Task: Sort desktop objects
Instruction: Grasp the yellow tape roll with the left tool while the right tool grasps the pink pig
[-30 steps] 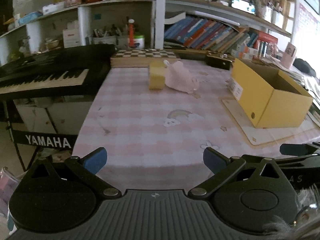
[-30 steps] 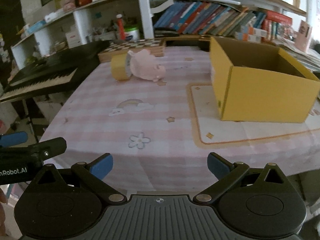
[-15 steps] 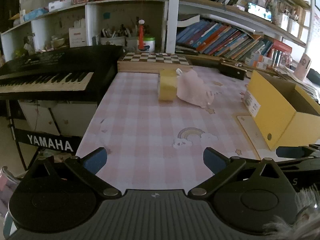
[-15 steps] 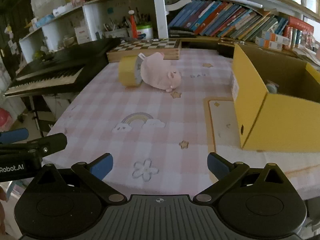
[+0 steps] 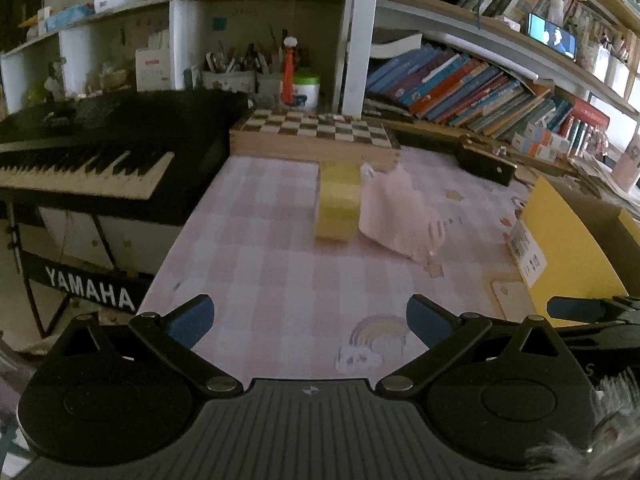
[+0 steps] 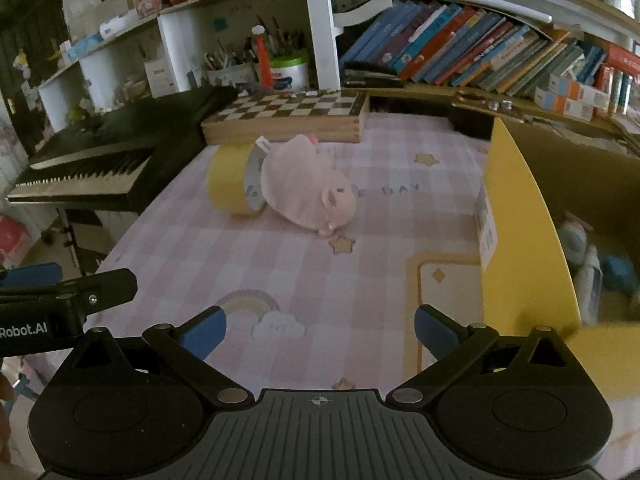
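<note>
A yellow tape roll [image 5: 337,203] [image 6: 231,185] stands on edge in the middle of the pink checked tablecloth [image 5: 272,264], with a pink plush pig [image 5: 400,216] [image 6: 306,188] lying against its right side. An open yellow box [image 6: 520,240] [image 5: 572,252] sits at the right; a few small items lie inside it. My left gripper [image 5: 310,318] hangs open over the near part of the table, well short of the tape. My right gripper [image 6: 320,328] is open too, over the rainbow print, nothing between its fingers.
A wooden chessboard box [image 5: 316,136] [image 6: 288,118] lies behind the tape and pig. A black Yamaha keyboard [image 5: 92,160] borders the table's left edge. Shelves with books [image 6: 460,48] and pen cups run along the back. A cream mat [image 6: 440,280] lies under the box.
Both grippers have moved forward over the table, toward the tape roll and pig, which now look larger. Their fingers stay open. The box interior has come into the right wrist view.
</note>
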A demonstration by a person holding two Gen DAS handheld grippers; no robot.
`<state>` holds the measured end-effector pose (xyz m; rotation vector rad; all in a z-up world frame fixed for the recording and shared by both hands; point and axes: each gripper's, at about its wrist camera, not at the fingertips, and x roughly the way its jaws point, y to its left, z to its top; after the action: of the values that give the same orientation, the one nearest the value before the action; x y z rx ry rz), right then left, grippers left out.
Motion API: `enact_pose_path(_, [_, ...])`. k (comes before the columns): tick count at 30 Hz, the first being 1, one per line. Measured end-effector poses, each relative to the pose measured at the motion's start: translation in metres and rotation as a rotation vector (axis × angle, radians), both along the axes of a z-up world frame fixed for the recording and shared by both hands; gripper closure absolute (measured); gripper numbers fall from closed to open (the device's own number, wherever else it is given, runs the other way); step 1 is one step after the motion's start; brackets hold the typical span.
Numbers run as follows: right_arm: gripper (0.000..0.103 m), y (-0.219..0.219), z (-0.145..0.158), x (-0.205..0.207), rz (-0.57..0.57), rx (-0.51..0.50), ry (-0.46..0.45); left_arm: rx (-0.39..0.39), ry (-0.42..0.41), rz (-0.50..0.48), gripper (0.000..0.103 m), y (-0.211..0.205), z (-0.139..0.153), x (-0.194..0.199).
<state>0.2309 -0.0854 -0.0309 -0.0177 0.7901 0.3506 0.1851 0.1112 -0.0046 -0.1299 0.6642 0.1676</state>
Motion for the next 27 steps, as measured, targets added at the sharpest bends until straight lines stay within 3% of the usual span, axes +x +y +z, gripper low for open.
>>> enact_pose_path(27, [0.001,0.025,0.002,0.108,0.135,-0.01,-0.025,0.039,-0.014,0.112,0.0,0.024,0.003,0.08])
